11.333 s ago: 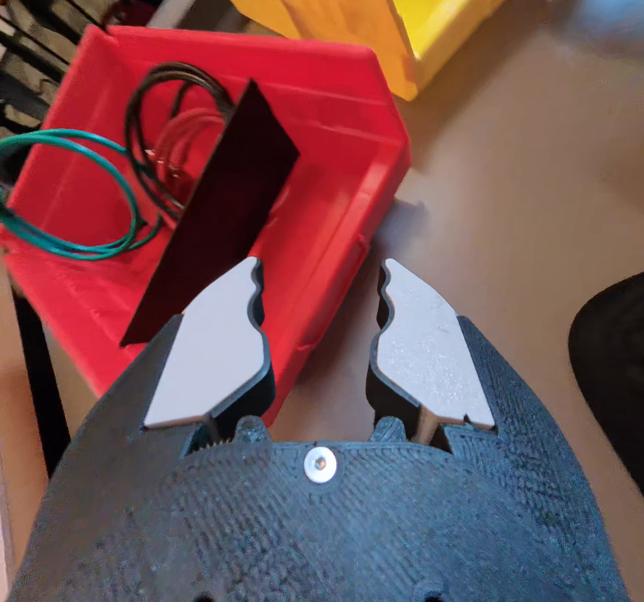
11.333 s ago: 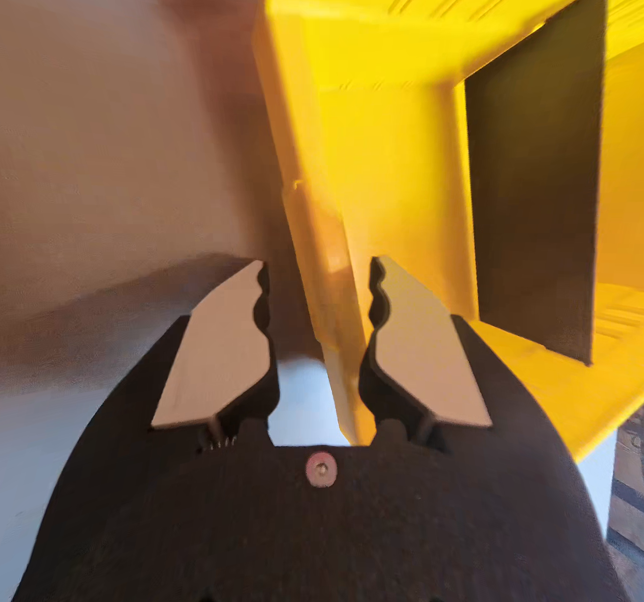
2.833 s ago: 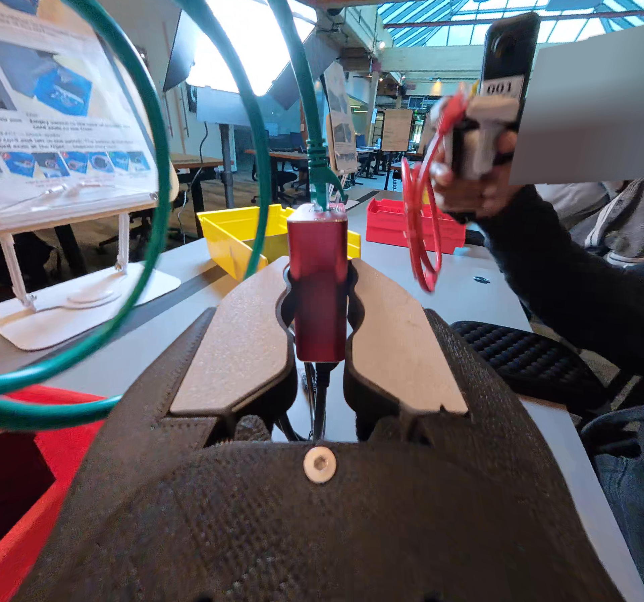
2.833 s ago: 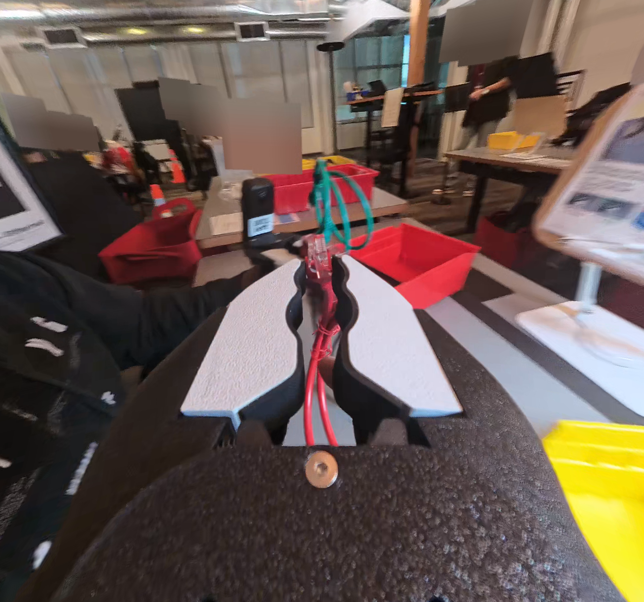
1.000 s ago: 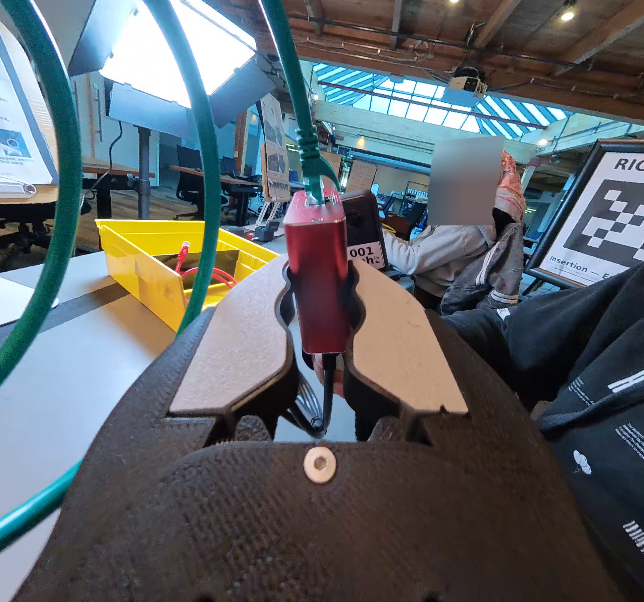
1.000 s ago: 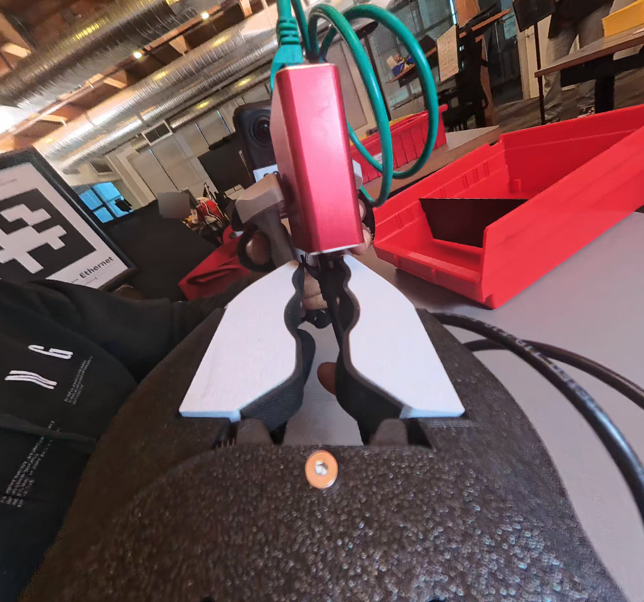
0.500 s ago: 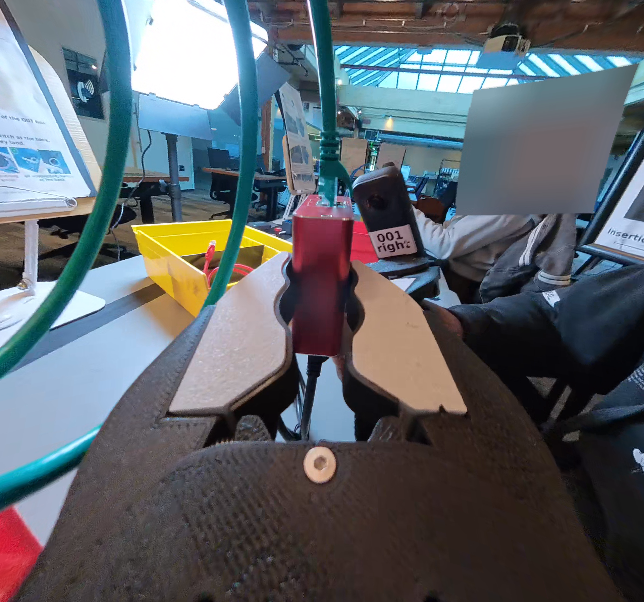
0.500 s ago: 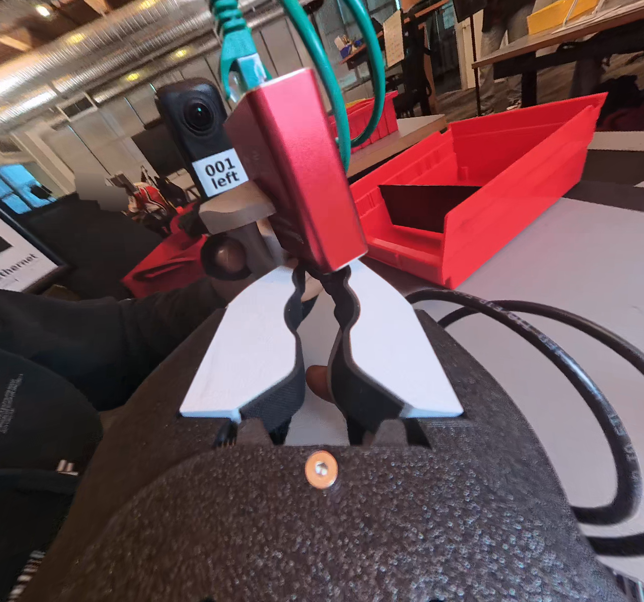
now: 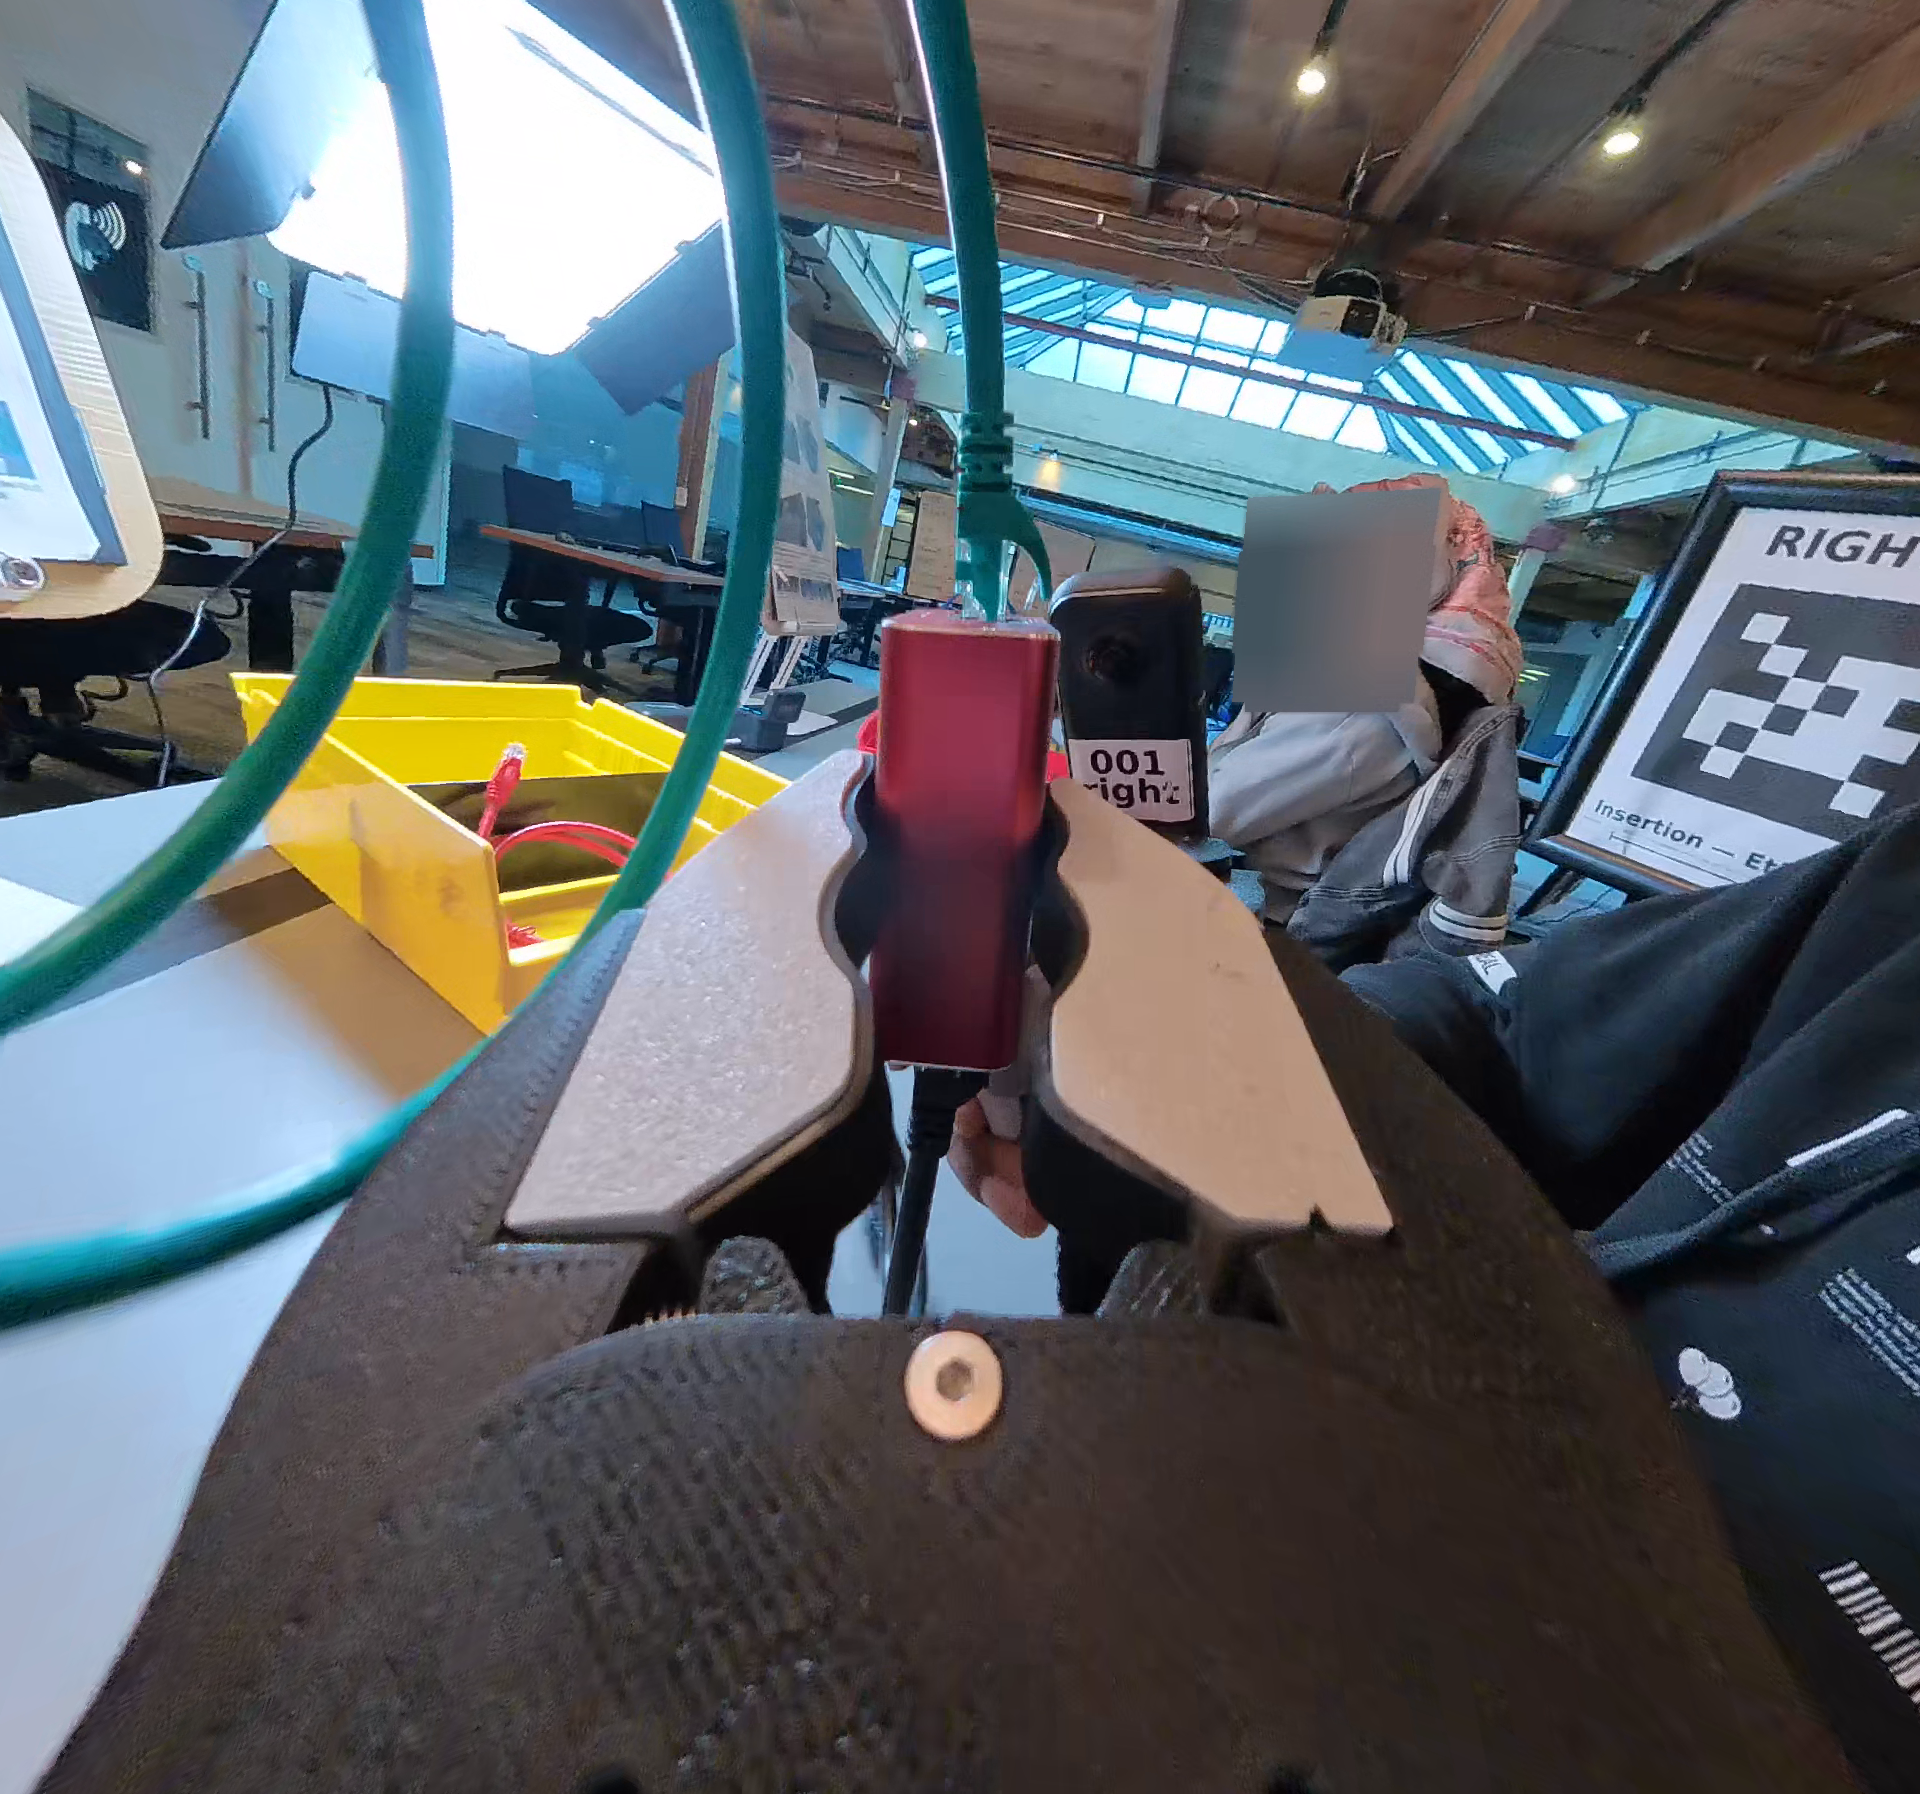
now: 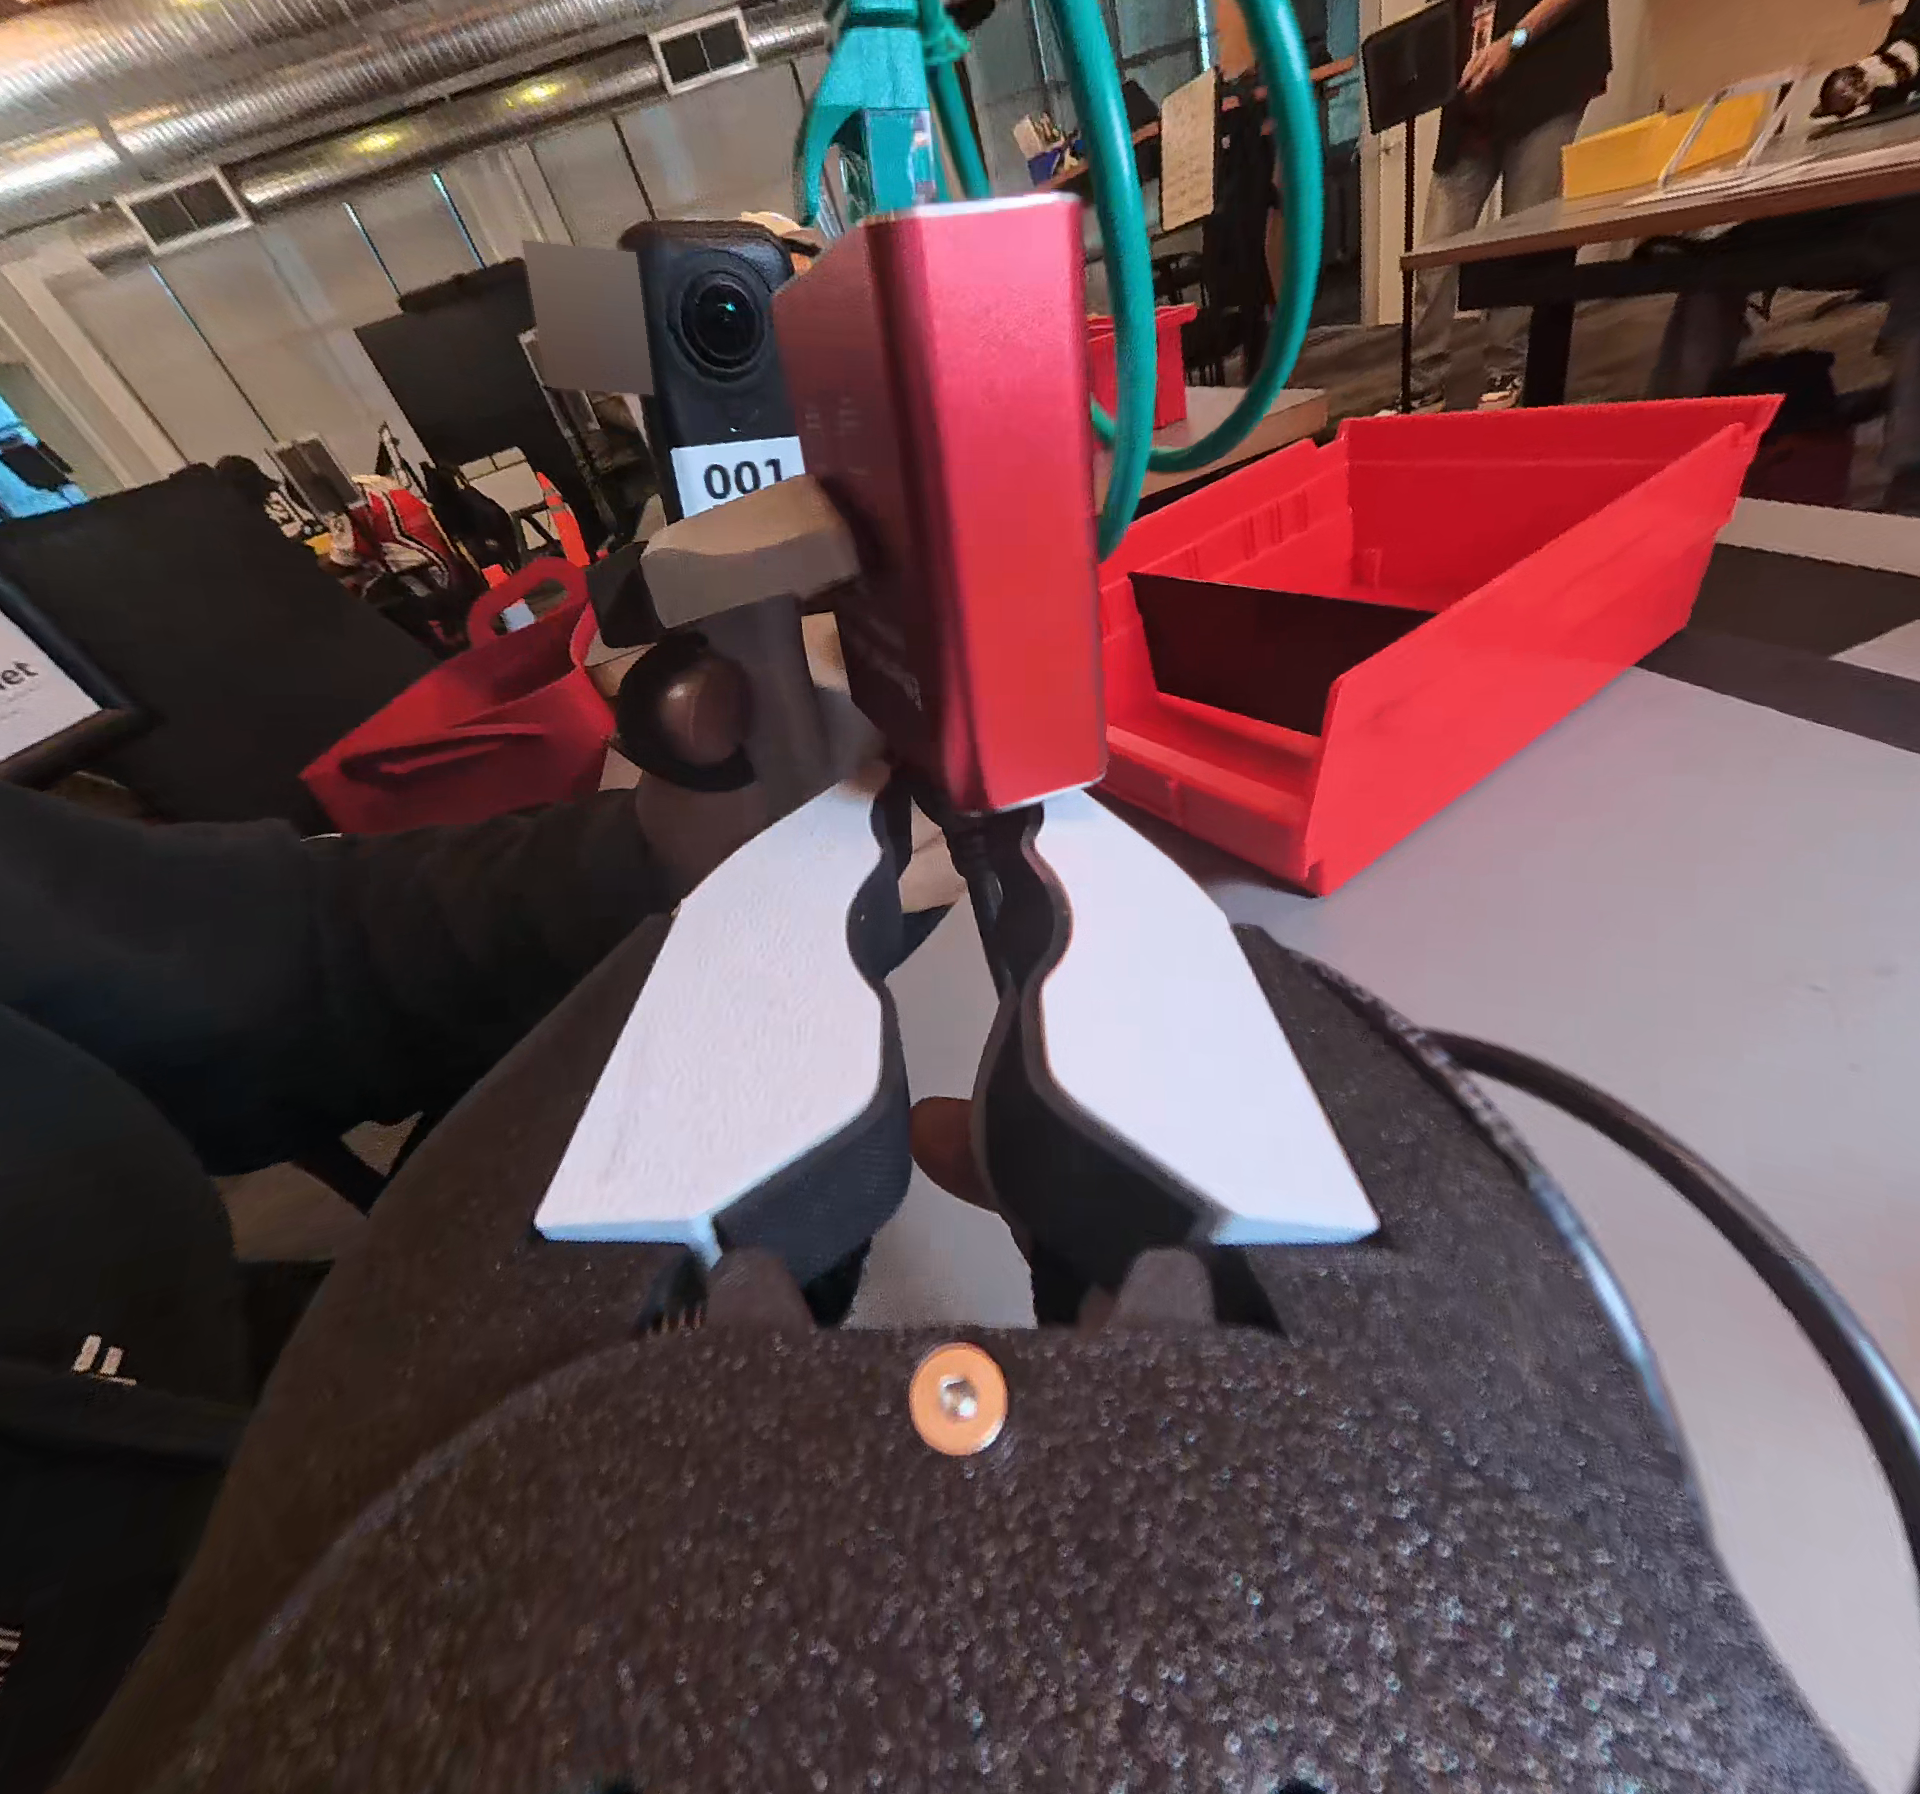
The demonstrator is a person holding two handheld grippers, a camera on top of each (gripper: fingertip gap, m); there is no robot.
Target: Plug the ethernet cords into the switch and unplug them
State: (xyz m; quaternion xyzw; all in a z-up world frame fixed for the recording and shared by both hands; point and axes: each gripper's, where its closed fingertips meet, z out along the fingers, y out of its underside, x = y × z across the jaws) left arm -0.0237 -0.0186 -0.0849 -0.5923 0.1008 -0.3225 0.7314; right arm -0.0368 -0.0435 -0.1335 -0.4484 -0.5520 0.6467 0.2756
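Clamping the red switch (image 9: 956, 871) upright above the table (image 9: 156, 1121), the left claw (image 9: 951, 897) is closed on its narrow sides; the right claw (image 10: 961, 871) is nearly closed on the black cable (image 10: 987, 897) just under the switch; the green ethernet cord (image 9: 982, 497) sits plugged into the top. The switch looks rigid, light and smooth-sided, so it may slip; the springy cord is best gripped at its moulded boot. Only the left wrist view shows the yellow bin (image 9: 416, 871); only the right shows the red bin (image 10: 1455, 664).
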